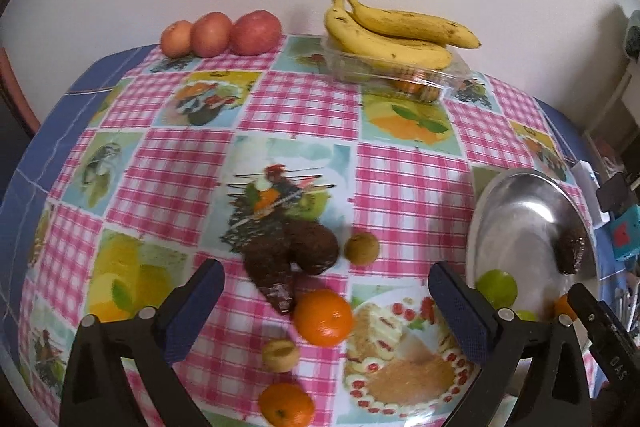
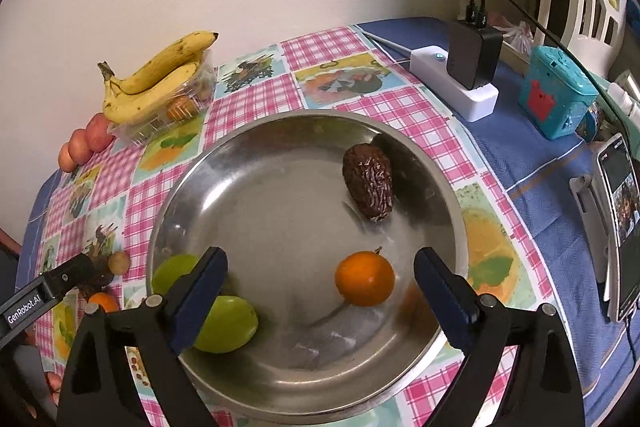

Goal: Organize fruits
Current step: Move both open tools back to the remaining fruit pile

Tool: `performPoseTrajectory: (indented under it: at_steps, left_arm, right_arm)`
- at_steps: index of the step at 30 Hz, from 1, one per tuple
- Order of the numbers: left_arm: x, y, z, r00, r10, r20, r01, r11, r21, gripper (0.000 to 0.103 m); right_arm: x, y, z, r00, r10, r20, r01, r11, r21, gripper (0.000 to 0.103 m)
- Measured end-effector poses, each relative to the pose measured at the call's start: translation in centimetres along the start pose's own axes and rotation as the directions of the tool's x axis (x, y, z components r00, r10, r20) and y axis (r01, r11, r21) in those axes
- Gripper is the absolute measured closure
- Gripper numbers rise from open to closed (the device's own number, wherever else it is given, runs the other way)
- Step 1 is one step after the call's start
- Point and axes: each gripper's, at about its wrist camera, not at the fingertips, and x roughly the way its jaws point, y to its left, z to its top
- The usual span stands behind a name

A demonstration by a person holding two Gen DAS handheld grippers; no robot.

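A steel bowl [image 2: 280,163] holds a dark wrinkled fruit [image 2: 368,183], an orange [image 2: 365,279] and two green fruits [image 2: 228,323]. My right gripper [image 2: 320,279] is open and empty, hovering over the bowl just above the orange. My left gripper [image 1: 326,295] is open and empty over loose fruit on the tablecloth: two dark wrinkled fruits [image 1: 288,251], an orange [image 1: 324,317], a second orange [image 1: 286,405] and two small tan fruits [image 1: 362,247]. The bowl shows at the right in the left wrist view [image 1: 516,219].
Bananas [image 1: 392,27] lie on a clear plastic box [image 1: 400,73] at the back by the wall. Three red apples [image 1: 220,33] sit at the back left. A white power strip with a black charger [image 2: 464,71], a teal box [image 2: 556,95] and a phone on a stand [image 2: 620,219] stand right of the bowl.
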Motion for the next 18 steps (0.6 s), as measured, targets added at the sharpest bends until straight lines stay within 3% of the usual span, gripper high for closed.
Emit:
performPoseTrajectory:
  at_steps: [13,18]
  left_arm:
    - [-3.3,5.4,-0.4,0.998,-0.003,0.055,0.008,0.997,-0.083,0.000]
    - [-4.4,9.3,-0.7,0.999,-0.010,0.042,0.017,0.984,-0.175,0.000]
  right_arm:
    - [-1.7,3.9,-1.4,0.998,0.066,0.005,-0.066,0.997,-0.048,0.008]
    - [-2.2,6.9,-2.2,0.993,0.115,-0.017,-0.116,0.990,-0.086,0.008]
